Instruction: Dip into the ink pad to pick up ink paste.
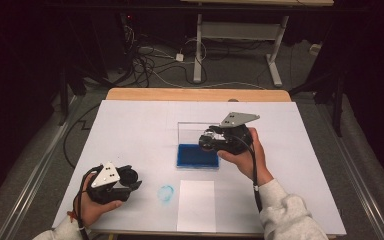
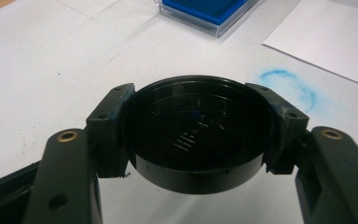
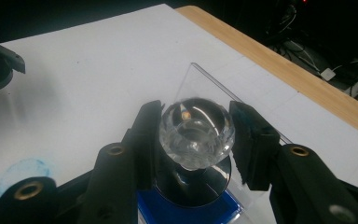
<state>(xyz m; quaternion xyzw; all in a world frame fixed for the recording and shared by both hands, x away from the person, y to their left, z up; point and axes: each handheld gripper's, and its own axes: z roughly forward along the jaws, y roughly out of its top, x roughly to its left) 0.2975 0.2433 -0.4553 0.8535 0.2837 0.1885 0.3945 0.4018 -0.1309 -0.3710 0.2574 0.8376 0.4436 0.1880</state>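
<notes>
Stamp [image 3: 196,133]: its clear knob was clamped between the right tongs [image 3: 196,140], over the blue ink pad [image 1: 197,156] at mid-bench.
Black cap [image 2: 198,133]: was gripped by the left tongs [image 2: 198,135], near left.
Blue ring print [image 1: 166,193]: was seen beside white paper [image 1: 196,205].

Right tongs [image 1: 211,141] above blue ink pad [image 1: 197,155], left tongs [image 1: 132,181] near blue ring stain [image 1: 166,193]

left tongs [image 1: 130,181] clamped, right tongs [image 1: 209,142] clamped
</notes>
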